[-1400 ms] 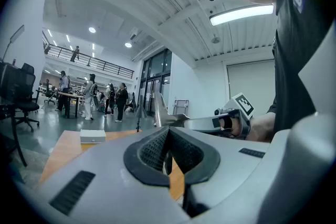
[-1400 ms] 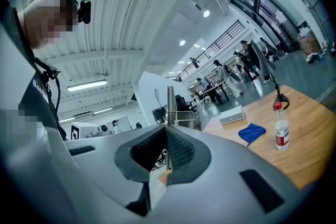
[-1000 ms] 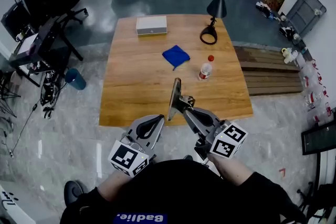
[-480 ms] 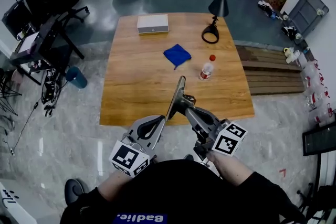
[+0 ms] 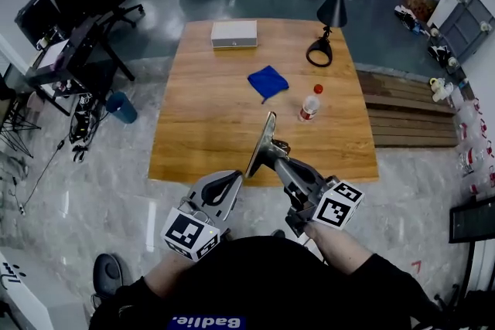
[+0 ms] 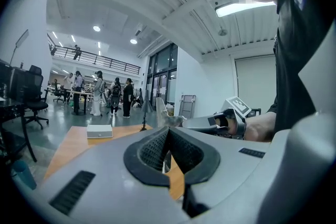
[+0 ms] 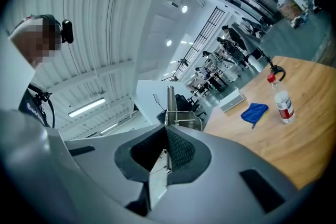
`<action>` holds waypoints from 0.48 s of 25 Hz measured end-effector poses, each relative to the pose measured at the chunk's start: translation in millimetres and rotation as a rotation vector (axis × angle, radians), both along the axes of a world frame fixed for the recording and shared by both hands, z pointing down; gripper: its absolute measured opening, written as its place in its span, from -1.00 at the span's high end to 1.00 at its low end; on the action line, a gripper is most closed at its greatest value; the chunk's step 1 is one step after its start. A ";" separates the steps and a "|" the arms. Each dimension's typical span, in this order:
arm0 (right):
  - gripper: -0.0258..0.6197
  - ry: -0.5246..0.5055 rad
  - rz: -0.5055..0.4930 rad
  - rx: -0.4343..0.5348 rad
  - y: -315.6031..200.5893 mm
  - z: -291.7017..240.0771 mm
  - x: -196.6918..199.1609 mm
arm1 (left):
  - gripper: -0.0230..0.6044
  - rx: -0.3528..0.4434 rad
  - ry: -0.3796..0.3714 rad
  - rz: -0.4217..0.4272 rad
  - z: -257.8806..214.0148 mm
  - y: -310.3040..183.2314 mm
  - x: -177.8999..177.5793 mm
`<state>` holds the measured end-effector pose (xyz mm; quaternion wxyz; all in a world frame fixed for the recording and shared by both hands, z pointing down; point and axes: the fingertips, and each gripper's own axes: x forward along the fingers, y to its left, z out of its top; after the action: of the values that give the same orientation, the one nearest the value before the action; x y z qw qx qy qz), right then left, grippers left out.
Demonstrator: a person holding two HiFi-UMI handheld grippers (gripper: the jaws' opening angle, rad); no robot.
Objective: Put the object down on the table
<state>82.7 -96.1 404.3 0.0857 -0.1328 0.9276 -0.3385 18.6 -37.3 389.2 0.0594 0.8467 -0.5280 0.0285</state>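
Near the front edge of the wooden table (image 5: 209,104), your right gripper (image 5: 272,157) is clamping the flat metal object (image 5: 261,139), holding it upright in the air; your left gripper (image 5: 229,180) is hanging beside it, jaws together, empty.

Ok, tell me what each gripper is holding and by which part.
The right gripper clamps a thin flat metal object by its lower end; the rest stands up past the jaws. The left gripper holds nothing, jaws together.

The table (image 5: 209,127) is brown wood — the cloth (image 5: 267,81) blue, the lamp (image 5: 334,11) black. The metal plate (image 5: 261,143) is silver-grey.
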 end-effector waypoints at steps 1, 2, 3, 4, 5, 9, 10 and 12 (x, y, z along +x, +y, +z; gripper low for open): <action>0.90 -0.001 -0.007 -0.002 -1.6 0.9 1.6 | 0.90 -0.001 -0.003 -0.010 0.2 -0.8 1.8; 0.89 -0.001 -0.014 -0.004 -3.2 2.0 2.6 | 0.90 -0.002 -0.005 -0.019 0.4 -1.7 3.2; 0.90 0.000 -0.021 -0.007 -4.7 3.2 3.2 | 0.90 -0.003 -0.007 -0.028 0.6 -2.7 4.0; 0.90 0.001 -0.028 -0.010 -6.2 4.6 3.3 | 0.90 -0.003 -0.009 -0.037 0.8 -3.7 3.9; 0.90 0.002 -0.035 -0.012 -7.7 6.2 3.1 | 0.90 -0.003 -0.010 -0.047 1.0 -4.8 3.1; 0.90 0.016 -0.040 -0.020 -14.9 12.0 -2.3 | 0.90 -0.003 -0.006 -0.067 3.8 -9.2 -6.7; 0.90 0.021 -0.036 -0.019 -17.5 12.8 -5.5 | 0.90 0.000 -0.004 -0.066 4.5 -11.3 -11.4; 0.90 0.034 -0.023 -0.017 -22.6 14.0 -15.2 | 0.90 0.004 0.004 -0.064 4.9 -16.6 -24.2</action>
<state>67.4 -118.7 418.3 0.0647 -0.1284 0.9276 -0.3449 -5.7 -53.9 394.1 0.0596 0.8295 -0.5548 0.0235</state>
